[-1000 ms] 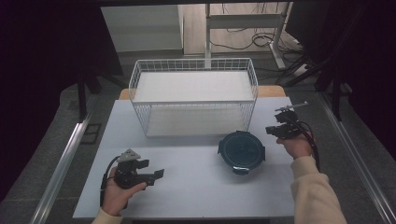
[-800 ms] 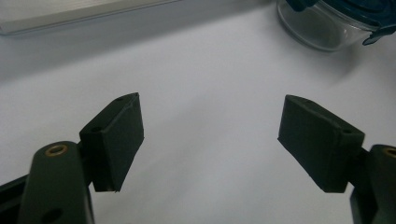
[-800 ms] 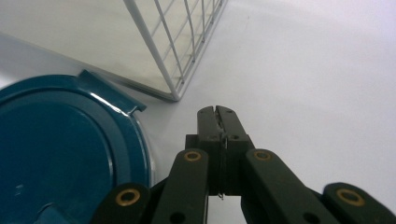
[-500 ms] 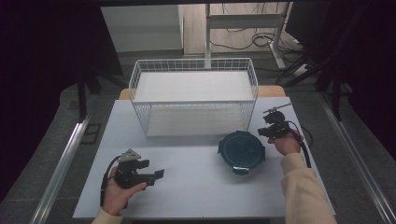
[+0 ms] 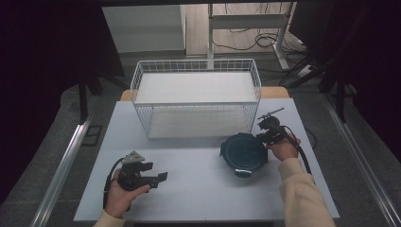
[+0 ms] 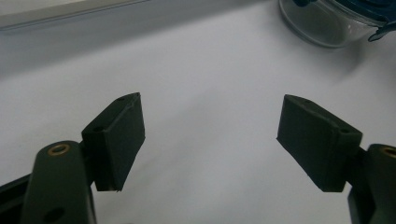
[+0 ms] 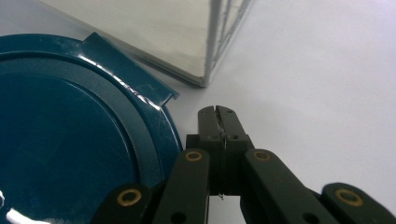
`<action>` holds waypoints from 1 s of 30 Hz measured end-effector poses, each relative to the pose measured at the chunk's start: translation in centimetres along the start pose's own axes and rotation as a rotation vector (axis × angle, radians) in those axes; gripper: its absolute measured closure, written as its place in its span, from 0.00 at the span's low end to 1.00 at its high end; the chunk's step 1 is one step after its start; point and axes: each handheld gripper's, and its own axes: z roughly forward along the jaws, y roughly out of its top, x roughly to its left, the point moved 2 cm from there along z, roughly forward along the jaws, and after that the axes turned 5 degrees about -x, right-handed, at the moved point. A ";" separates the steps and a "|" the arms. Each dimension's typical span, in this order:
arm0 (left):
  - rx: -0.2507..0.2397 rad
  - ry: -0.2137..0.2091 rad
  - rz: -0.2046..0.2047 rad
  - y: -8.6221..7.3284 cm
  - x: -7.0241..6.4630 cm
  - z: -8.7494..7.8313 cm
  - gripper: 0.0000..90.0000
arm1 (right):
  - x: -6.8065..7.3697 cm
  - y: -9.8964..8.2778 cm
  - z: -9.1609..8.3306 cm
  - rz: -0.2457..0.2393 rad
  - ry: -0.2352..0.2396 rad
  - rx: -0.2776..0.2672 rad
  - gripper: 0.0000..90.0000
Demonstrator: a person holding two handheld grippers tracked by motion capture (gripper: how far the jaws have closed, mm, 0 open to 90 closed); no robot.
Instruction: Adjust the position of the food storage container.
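From the high view, a white table [image 5: 198, 189] stood on a grey carpeted floor [image 5: 56, 123], with dark curtains [image 5: 42, 71] to either side and a desk frame [image 5: 246, 21] with loose cables [image 5: 250, 40] behind. A white wire basket [image 5: 196, 97] sat at the table's far middle. A round container with a dark teal lid [image 5: 243, 153] lay in front of the basket's right corner. The right gripper [image 5: 268, 132] was at the container's far right edge, just beside it, held by a hand in a cream sleeve [image 5: 302, 198]. The left gripper [image 5: 158, 177] rested low at the near left, well apart from the container, pointing right.

In the left gripper view, its two jaws stood partly apart with nothing between them; they had just been closing a little. Bare white table [image 6: 205, 79] lay under them, and the container's clear wall [image 6: 327, 28] showed at the top right, far off.

In the right gripper view, the right gripper [image 7: 218, 114] had its jaws pressed fully together, holding nothing. Its tips hovered over white table [image 7: 317, 79], just beside the lid's rim [image 7: 163, 135] and near a lid latch [image 7: 128, 70]. The basket's corner [image 7: 210, 56] stood close beyond.
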 end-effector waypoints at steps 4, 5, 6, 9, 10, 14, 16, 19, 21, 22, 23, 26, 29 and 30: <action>0.003 0.002 -0.002 0.0 0.0 0.0 0.25 | 1.1 0.0 0.0 -0.033 0.010 0.001 1.00; 0.001 0.003 -0.002 0.0 0.0 0.0 0.25 | 1.3 0.0 0.0 -0.041 0.010 0.003 1.00; -0.002 0.001 -0.002 0.0 0.0 0.0 0.25 | 1.5 0.0 0.0 -0.046 0.011 0.005 1.00; 0.002 0.001 0.003 0.0 0.0 0.0 0.25 | 2.0 -0.2 -0.1 -0.054 0.015 0.010 1.00; 0.003 0.000 0.004 0.0 0.0 0.0 0.25 | 2.2 -0.2 -0.2 -0.056 0.019 0.013 1.00; 0.003 -0.001 0.005 0.0 -0.1 0.0 0.25 | 3.1 -0.6 -0.1 -0.080 0.032 0.030 1.00; 0.003 -0.001 0.005 0.0 -0.1 0.0 0.25 | 3.7 -0.8 0.1 -0.090 0.024 0.040 1.00; 0.003 0.000 0.005 0.0 -0.2 0.0 0.25 | 4.5 -1.0 0.3 -0.102 0.036 0.043 1.00; 0.004 0.000 0.005 0.0 -0.1 0.0 0.25 | 5.0 -1.0 0.2 -0.110 0.047 0.040 1.00; 0.004 0.000 0.005 0.0 -0.1 0.0 0.25 | 5.3 -1.0 0.3 -0.117 0.050 0.040 1.00; 0.004 0.001 0.005 0.0 -0.1 0.0 0.25 | 5.6 -0.9 0.3 -0.126 0.055 0.042 1.00; 0.002 0.000 0.005 0.0 -0.2 0.0 0.25 | 6.5 -0.8 0.3 -0.140 0.064 0.038 1.00; -0.002 0.000 0.008 0.0 -0.3 -0.2 0.26 | 7.3 -0.7 0.5 -0.154 0.078 0.041 1.00; -0.004 -0.001 0.009 0.0 -0.3 -0.3 0.26 | 7.6 -0.7 0.5 -0.158 0.078 0.042 1.00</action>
